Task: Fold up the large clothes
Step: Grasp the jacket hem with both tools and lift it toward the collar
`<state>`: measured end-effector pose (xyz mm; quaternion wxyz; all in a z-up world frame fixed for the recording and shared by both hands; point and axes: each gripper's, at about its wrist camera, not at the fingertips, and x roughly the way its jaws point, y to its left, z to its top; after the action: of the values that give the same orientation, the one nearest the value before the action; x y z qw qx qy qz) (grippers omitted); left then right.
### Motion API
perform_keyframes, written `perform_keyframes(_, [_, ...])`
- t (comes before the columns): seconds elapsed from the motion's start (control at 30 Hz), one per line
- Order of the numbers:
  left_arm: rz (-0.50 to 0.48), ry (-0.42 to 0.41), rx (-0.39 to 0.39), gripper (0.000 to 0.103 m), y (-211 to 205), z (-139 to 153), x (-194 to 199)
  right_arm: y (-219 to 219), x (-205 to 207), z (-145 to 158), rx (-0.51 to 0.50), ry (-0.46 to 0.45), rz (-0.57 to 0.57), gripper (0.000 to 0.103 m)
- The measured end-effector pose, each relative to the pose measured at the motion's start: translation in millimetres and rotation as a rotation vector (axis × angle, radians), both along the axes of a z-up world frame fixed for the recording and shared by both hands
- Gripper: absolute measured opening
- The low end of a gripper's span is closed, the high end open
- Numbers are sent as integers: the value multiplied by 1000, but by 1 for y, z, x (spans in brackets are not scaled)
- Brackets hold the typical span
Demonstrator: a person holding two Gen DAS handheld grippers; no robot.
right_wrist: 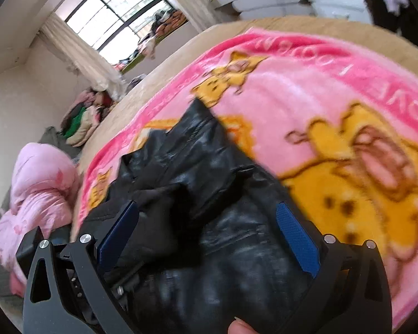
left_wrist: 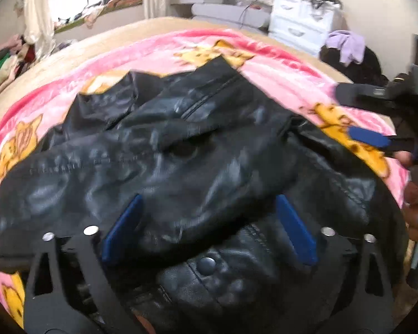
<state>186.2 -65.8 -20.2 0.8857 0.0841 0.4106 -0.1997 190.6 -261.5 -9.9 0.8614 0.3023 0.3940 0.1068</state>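
Note:
A black leather jacket [left_wrist: 181,150] lies crumpled on a pink blanket [left_wrist: 158,53] with yellow cartoon animals. My left gripper [left_wrist: 209,206] is open, its blue pads spread wide over the jacket's near part by a snap button [left_wrist: 206,265]. My right gripper [right_wrist: 207,214] is also open, above the jacket's right side [right_wrist: 214,172]; it shows in the left wrist view [left_wrist: 376,117] at the right edge, over the blanket beside the jacket. Nothing is held between either pair of fingers.
The blanket covers a tan bed [left_wrist: 153,23]. A pink quilt [right_wrist: 39,183] lies at the left. Piles of clothes [left_wrist: 5,64] sit by the window. A white drawer unit [left_wrist: 301,25] and a dark chair with purple cloth [left_wrist: 348,47] stand behind the bed.

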Motion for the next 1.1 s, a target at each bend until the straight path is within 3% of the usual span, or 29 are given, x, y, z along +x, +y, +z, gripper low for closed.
perform_keyframes(0.13, [-3, -49, 41, 92, 5, 15, -5, 25, 28, 1, 49, 22, 121, 98])
perform_keyframes(0.23, [57, -83, -6, 94, 34, 35, -1, 44, 49, -2, 38, 45, 185, 97])
perform_keyframes(0.3, [131, -97, -59, 94, 62, 47, 5, 53, 61, -11, 5, 90, 199, 89])
perform_keyframes(0.37, [242, -112, -126, 94, 103, 57, 12, 62, 71, -22, -13, 124, 226, 69])
perform_keyframes(0.43, [365, -123, -181, 94, 145, 63, 17, 72, 78, -31, -37, 151, 246, 57])
perform_keyframes(0.47, [418, -124, -201, 93, 162, 64, 18, 76, 80, -33, -49, 144, 257, 40])
perform_keyframes(0.57, [580, -128, -261, 93, 214, 62, 19, 89, 76, -24, -116, 58, 291, 17])
perform_keyframes(0.7, [711, -115, -366, 93, 258, 58, 19, 114, 57, 23, -334, -178, 323, 15])
perform_keyframes(0.77, [734, -110, -422, 93, 269, 55, 20, 117, 54, 40, -377, -244, 335, 14])
perform_keyframes(0.87, [732, -110, -429, 91, 267, 51, 25, 117, 55, 57, -475, -299, 347, 14])
perform_keyframes(0.93, [716, -110, -434, 77, 260, 48, 29, 115, 59, 58, -505, -299, 345, 14])
perform_keyframes(1.0, [701, -106, -447, 49, 255, 43, 35, 108, 62, 57, -516, -290, 341, 14])
perform_keyframes(1.03, [693, -94, -444, 45, 250, 38, 39, 107, 66, 56, -517, -286, 340, 14])
perform_keyframes(1.1, [677, -66, -433, 23, 242, 29, 45, 104, 67, 53, -523, -283, 338, 14])
